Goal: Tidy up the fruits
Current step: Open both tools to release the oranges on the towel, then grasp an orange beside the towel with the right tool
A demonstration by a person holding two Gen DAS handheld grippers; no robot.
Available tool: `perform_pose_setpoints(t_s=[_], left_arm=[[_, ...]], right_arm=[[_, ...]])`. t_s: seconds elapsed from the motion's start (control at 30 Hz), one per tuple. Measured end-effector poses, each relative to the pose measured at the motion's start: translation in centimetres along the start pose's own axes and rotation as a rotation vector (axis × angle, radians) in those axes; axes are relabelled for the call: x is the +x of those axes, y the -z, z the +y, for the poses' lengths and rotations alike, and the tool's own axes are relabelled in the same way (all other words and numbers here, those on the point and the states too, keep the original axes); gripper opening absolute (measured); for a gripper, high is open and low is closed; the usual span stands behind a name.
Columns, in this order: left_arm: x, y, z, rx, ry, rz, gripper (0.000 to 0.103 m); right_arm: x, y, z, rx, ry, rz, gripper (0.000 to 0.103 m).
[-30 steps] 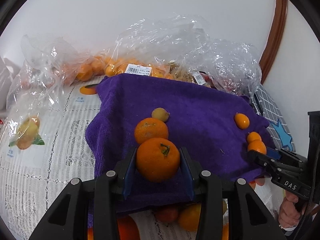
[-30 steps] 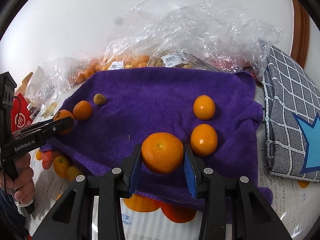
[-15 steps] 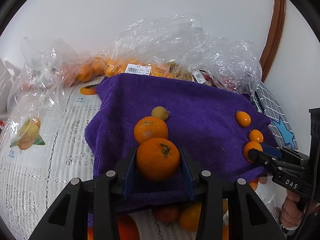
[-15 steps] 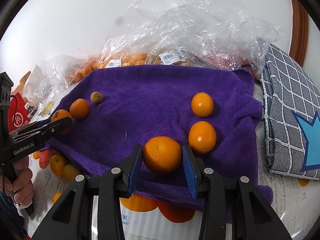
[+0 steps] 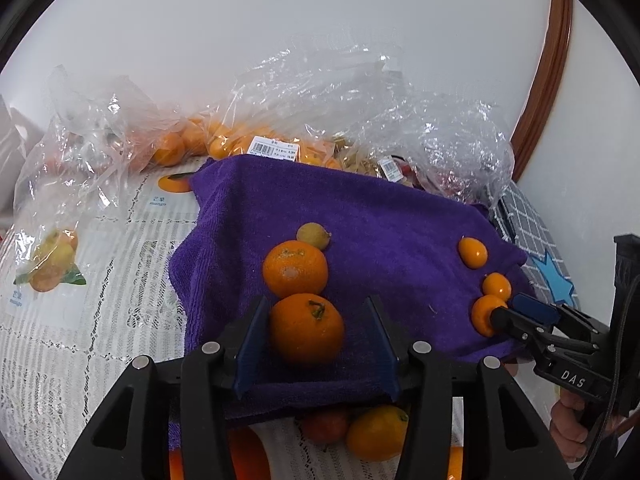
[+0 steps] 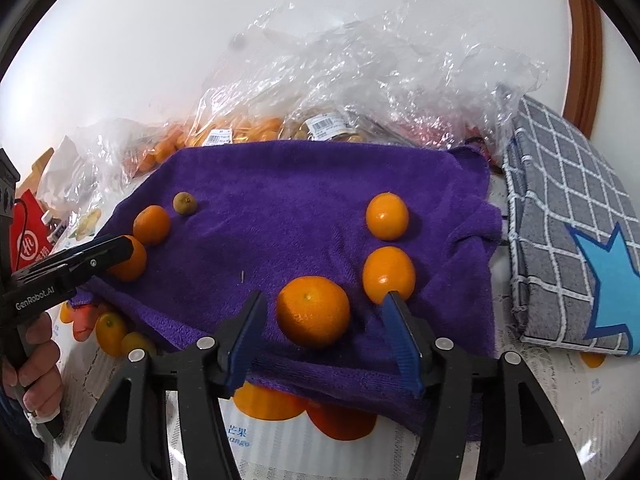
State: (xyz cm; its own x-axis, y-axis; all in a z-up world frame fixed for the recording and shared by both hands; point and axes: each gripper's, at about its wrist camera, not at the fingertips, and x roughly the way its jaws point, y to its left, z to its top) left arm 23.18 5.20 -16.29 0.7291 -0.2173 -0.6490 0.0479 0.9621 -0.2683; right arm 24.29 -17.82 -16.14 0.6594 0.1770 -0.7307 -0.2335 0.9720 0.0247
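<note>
A purple towel (image 5: 380,220) lies on the table and also shows in the right wrist view (image 6: 288,184). My left gripper (image 5: 316,340) is open, and a stemmed orange (image 5: 306,328) rests on the towel between its jaws, beside another orange (image 5: 295,268) and a small yellowish fruit (image 5: 313,236). My right gripper (image 6: 324,332) is open around an orange (image 6: 313,310) lying on the towel, in line with two smaller oranges (image 6: 388,274) (image 6: 387,216).
Clear plastic bags of fruit (image 6: 360,92) stand behind the towel by the wall. A grey checked cloth with a blue star (image 6: 572,248) lies at the right. Loose fruits (image 5: 376,432) lie on the lace tablecloth (image 5: 80,320) under the towel's front edge.
Both grippers have opened and let go of their oranges, which now lie on the towel between the jaws.
</note>
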Motion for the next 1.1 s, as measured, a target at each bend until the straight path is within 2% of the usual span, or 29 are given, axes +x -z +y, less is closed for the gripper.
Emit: perform_pose_setpoints(t_s=[0.1, 0.33, 0.5, 0.63, 0.83, 1.1], left_arm=[[-0.6, 0.0, 0.0, -0.008, 0.003, -0.031, 0.047], [-2.5, 0.4, -0.4, 0.007, 0.001, -0.102, 0.048], [-4.0, 1.3, -0.6, 0.022, -0.002, -0.121, 0.048], [-5.0, 2.3, -0.5, 0.034, -0.013, -0.116, 0.048], [-6.4, 3.5, 0.7, 0.012, -0.041, -0.109, 0.048], [-8.6, 5.2, 3.7, -0.039, -0.105, -0.094, 0.048]], right_arm=[[-0.6, 0.1, 0.3, -0.013, 0.029, -0.024, 0.060], [-2.7, 0.6, 0.3, 0.008, 0.031, -0.091, 0.060], [-3.9, 1.9, 0.1, 0.081, 0.060, -0.066, 0.060], [-5.5, 3.1, 1.1, 0.097, 0.027, -0.051, 0.060], [-7.0, 4.9, 4.2, 0.049, -0.011, -0.031, 0.060], [-6.8, 7.0, 7.3, 0.047, -0.113, 0.017, 0.060]])
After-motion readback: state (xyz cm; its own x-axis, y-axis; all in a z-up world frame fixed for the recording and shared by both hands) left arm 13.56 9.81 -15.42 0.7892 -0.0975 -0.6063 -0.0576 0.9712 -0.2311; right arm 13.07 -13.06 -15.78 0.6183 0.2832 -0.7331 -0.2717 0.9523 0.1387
